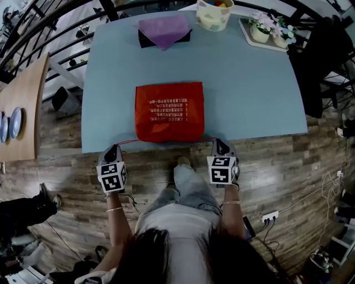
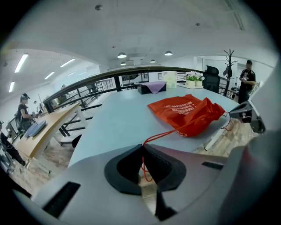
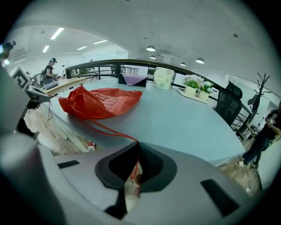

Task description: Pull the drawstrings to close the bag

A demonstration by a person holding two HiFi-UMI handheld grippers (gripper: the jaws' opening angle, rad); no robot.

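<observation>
Counter: pale blue, rectangular top.
Near edge, middle: red bag lying flat, white print facing up.
Far edge: black box under a purple cloth; pale container to its right.
Far right corner: tray of potted flowers.

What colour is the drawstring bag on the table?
The bag is red-orange with white print; it shows best in the head view.

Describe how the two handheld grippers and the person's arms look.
The left gripper and right gripper are grey plastic shells with black claw pads. Each carries a white cube printed with black square markers. Arms are bare, with a thin bracelet on each wrist.
</observation>
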